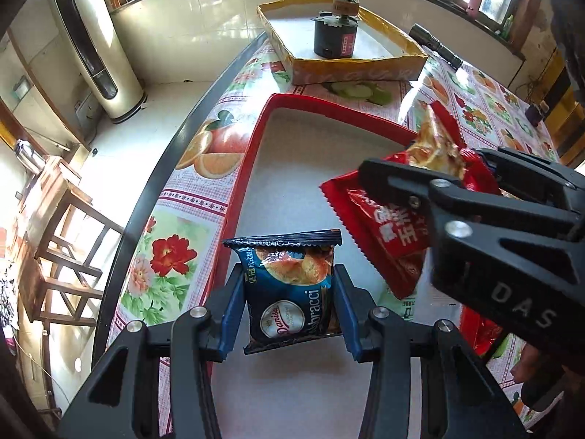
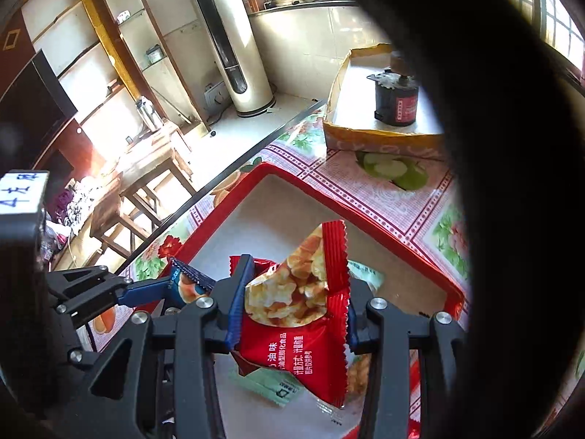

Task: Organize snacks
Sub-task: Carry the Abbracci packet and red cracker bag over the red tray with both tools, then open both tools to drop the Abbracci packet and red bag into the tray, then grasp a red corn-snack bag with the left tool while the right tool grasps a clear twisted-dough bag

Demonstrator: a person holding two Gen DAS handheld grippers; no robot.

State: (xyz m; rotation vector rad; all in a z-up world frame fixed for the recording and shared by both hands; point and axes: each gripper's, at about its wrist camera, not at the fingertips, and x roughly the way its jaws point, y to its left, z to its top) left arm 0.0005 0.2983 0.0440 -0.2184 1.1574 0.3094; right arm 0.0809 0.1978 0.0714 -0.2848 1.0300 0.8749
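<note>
My left gripper point(image 1: 289, 285) is shut on a blue Danisa snack packet point(image 1: 292, 292), held upright above the red tray point(image 1: 256, 153). To its right, my right gripper point(image 1: 431, 162) is shut on a red snack packet point(image 1: 384, 226) that hangs tilted over the tray. In the right wrist view that gripper point(image 2: 296, 292) pinches the red packet point(image 2: 292, 333) at its middle, over the tray point(image 2: 365, 219). The blue packet point(image 2: 186, 287) and one of the left gripper's blue fingers point(image 2: 146, 290) show at the left. A pale green packet point(image 2: 272, 384) lies in the tray beneath.
A yellow cardboard box point(image 1: 365, 67) holding a black cylindrical motor point(image 1: 332, 38) stands behind the tray. A black flashlight point(image 1: 435, 45) lies beside it on the floral tablecloth point(image 1: 175, 256). The table edge point(image 1: 164, 168) runs along the left. A dark blur point(image 2: 512, 183) hides the right wrist view's right side.
</note>
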